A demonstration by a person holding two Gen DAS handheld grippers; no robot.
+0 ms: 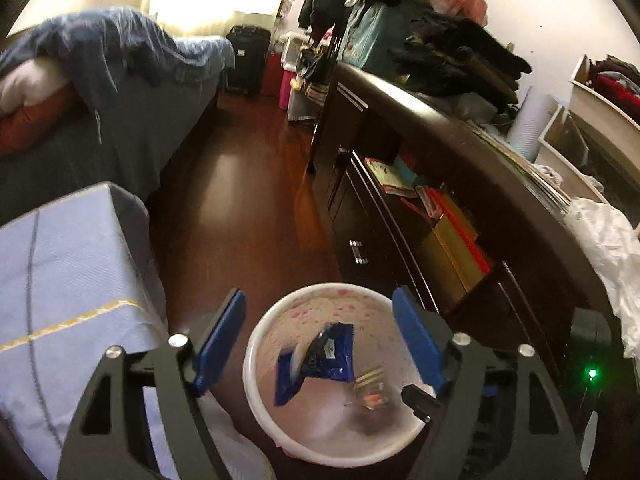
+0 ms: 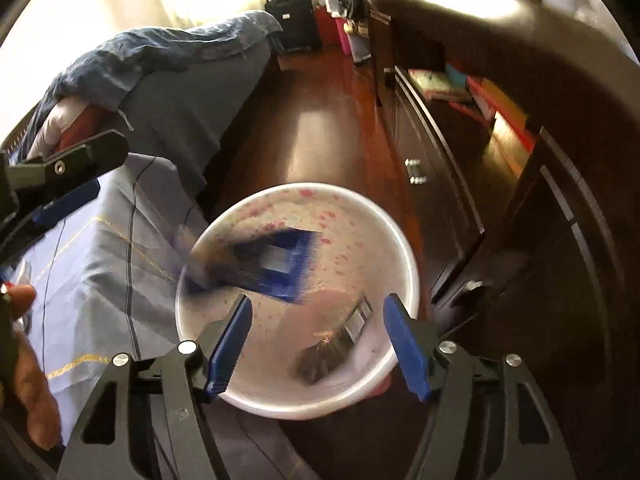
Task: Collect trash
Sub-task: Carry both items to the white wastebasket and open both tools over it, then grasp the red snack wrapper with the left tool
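A white bin (image 1: 256, 336) with pink speckles stands on the floor between the bed and the dresser. My left gripper (image 1: 318, 296) hangs open above it with nothing between its blue pads. A blue wrapper (image 1: 320, 356) is loose inside the bin, and a gold and clear wrapper (image 1: 370, 388) lies on the bottom. In the right wrist view my right gripper (image 2: 317, 302) is also open and empty over the bin (image 2: 408, 264). There the blue wrapper (image 2: 280, 264) is blurred, and a dark wrapper (image 2: 328, 352) rests lower down. One of the left gripper's fingers (image 2: 76, 156) shows at the far left.
A bed with a light blue cover (image 1: 72, 264) borders the bin on the left. A dark dresser (image 1: 440, 128) with books and piled clothes runs along the right. Brown wooden floor (image 1: 240, 184) leads to a black suitcase (image 1: 248, 56). A person's hand (image 2: 28, 364) is at the left edge.
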